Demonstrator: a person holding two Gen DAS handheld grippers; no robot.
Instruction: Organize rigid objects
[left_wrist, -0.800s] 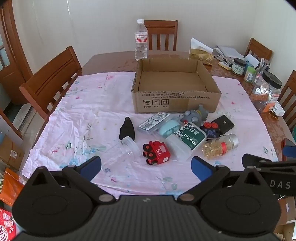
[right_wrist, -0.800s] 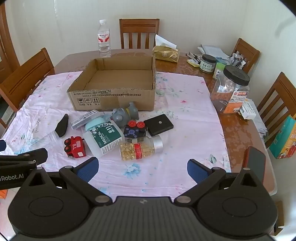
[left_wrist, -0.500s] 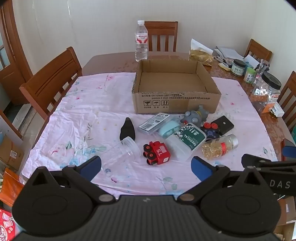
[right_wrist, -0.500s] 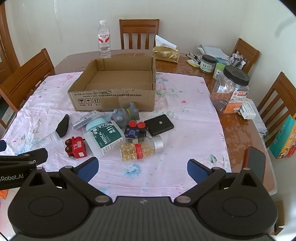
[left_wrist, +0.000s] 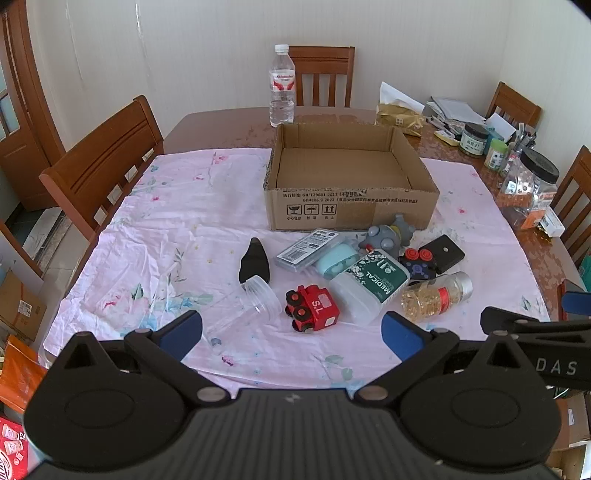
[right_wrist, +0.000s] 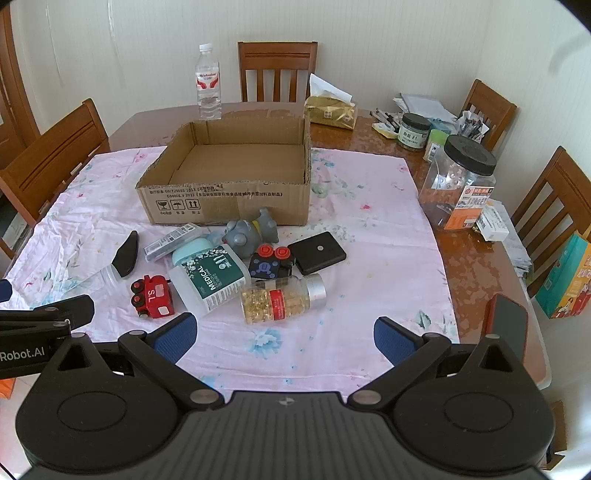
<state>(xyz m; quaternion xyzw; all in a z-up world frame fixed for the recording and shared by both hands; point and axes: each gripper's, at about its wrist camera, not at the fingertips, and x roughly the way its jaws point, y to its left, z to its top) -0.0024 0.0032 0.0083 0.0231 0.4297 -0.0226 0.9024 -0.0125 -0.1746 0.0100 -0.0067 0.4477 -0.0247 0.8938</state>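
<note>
Toys and bottles bunch mid-frame, just below the open cardboard box (left_wrist: 351, 192): red toy train (left_wrist: 312, 308), medical bottle (left_wrist: 369, 284), pill bottle (right_wrist: 282, 299). Bare pink cloth (left_wrist: 177, 236) spreads left. Left gripper (left_wrist: 291, 328) and right gripper (right_wrist: 282, 334) hover low, jaws wide, holding nothing. A clear jar (left_wrist: 243, 308), faint, lies by the train.

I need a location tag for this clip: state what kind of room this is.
Most likely a home dining room: a wooden dining table under a floral cloth, matching wooden chairs around it, and household clutter such as a tissue pack and jars.
</note>
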